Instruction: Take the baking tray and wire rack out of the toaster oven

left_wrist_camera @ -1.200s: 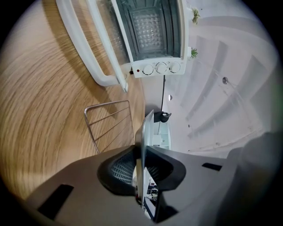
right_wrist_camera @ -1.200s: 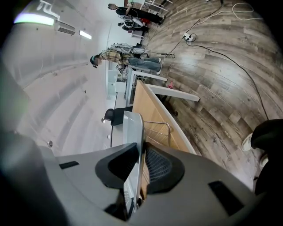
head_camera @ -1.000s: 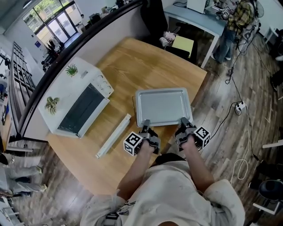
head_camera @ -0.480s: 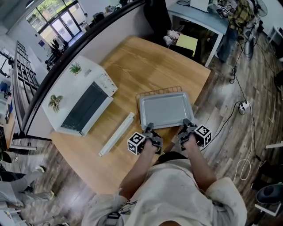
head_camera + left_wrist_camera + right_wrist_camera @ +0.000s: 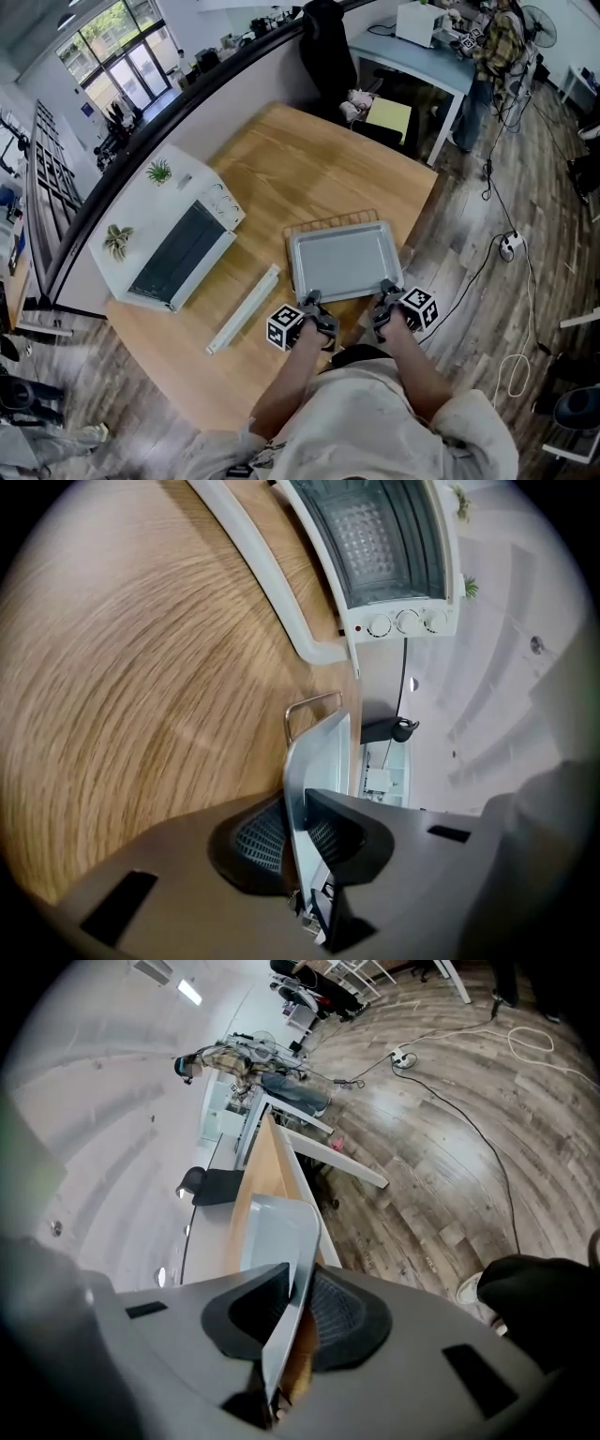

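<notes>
**Tray and rack are out of the oven, both grippers on the tray's rim**

The wooden table carries the white toaster oven, whose door is dropped open. The baking tray is already out and sits well apart from the oven, on the side the open door faces. The wire rack lies under it, with only one bar showing past the tray's rim. A long white strip lies between the oven and the tray.

The left gripper holds the tray corner nearer the oven, and the right gripper holds the corner farther from it. Both have narrow jaws pinched on the thin metal rim, and the left's jaws have just been closing a touch tighter on it.

The step in hand looks like setting the pair down. Whether the tray already rests on the wood I cannot tell, nor whether the rack is caught in either grip.
- Both grippers should stay level with each other, so the tray stays flat and a loose rack cannot slide out.
- Neither gripper should let go until the table takes the weight.

The tray's side away from the oven lies near the table's edge, with floor beyond. Bare wood lies toward the oven, so any shift is safest in that direction, stopping short of the white strip.
</notes>
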Demonstrator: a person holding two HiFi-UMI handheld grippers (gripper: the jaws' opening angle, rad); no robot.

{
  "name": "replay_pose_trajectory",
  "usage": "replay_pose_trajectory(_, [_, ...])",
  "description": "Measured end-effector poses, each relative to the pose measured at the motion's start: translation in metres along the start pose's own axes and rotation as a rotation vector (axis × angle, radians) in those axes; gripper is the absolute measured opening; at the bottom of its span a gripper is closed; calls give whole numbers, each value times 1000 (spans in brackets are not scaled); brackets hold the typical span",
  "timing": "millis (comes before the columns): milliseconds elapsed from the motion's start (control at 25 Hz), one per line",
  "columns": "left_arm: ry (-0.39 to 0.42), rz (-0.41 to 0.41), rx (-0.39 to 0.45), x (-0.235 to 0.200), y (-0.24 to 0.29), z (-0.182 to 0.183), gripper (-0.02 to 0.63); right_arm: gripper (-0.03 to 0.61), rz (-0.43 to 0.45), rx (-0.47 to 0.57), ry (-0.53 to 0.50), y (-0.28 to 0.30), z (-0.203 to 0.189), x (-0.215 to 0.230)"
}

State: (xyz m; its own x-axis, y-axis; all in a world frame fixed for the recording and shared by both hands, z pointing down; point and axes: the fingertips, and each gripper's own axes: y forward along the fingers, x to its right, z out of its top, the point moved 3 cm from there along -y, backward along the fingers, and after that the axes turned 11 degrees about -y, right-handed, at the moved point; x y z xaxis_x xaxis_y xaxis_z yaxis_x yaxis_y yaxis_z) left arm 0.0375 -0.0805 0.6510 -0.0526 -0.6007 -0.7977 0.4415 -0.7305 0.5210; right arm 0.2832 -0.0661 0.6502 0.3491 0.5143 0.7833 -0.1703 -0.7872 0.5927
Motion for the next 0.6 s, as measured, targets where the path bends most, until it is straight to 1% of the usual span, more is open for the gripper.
replay_pose_trajectory(80, [13,-9,0,3,0,-1,66,84,-17,-2,-46,0,2,-1])
replay_pose_trajectory(120, [23,-23,-2,7,1,-2,103,98,-16,-4,-67,0,3,-3])
replay_pose_trajectory(240, [31,-50,-11,19,1,-3,249,170,-1,-14,-108,2,5,-11])
replay_pose_trajectory(280, [38,-41,-12,22,0,-3,276,190,-5,-19,-121,2,5,-14])
replay_pose_trajectory(360, [68,-2,-12,24,-1,-4,298,219,-25,-34,-154,3,3,-16])
replay_pose_trajectory(400, [85,18,-13,23,-2,-5,302,220,-37,-44,-174,3,2,-17])
replay_pose_trajectory(480, [117,47,-20,24,-3,-7,334,243,-52,-59,-212,6,0,-18])
replay_pose_trajectory(560, [150,70,-33,27,-2,-9,376,250,-56,-69,-234,7,0,-21])
replay_pose_trajectory(600, [169,83,-40,29,-2,-9,386,262,-56,-72,-242,8,-1,-22])
